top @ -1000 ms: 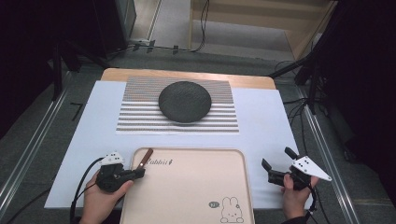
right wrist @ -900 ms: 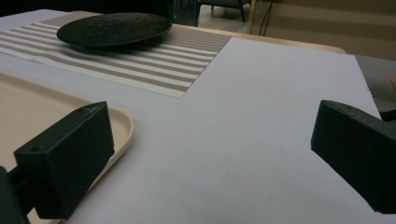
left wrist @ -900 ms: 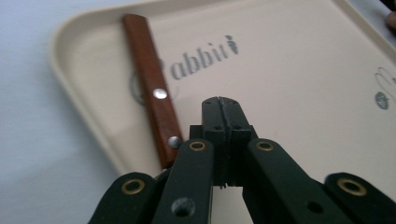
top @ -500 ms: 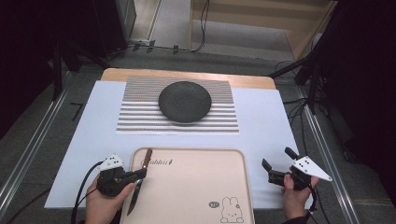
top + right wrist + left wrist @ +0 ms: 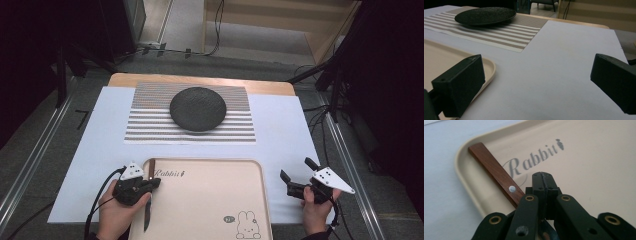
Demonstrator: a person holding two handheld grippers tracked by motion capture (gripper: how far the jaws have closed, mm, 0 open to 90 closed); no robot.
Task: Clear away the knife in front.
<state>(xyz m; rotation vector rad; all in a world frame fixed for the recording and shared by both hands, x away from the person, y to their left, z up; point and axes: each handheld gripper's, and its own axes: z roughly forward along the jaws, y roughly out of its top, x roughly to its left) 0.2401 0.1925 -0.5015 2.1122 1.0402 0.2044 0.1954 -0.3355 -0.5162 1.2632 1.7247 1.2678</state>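
Left claw (image 5: 150,186) clamped on knife (image 5: 496,173), at tray's (image 5: 210,165) 9 o'clock edge. Knife long axis runs 12-to-6, wooden handle toward 12, blade toward 6. Right claw (image 5: 298,176) apart, empty, on surface (image 5: 280,125) off tray's 3 o'clock side. Left hand clearly nearer.

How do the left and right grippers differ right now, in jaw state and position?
The left gripper has its jaws closed together, with a knife beneath them; the right gripper has its jaws wide apart with nothing between them. The left gripper sits over the beige tray at its left edge, while the right gripper sits off the tray over the white sheet. Both are black, hand-held and low near the table's front.
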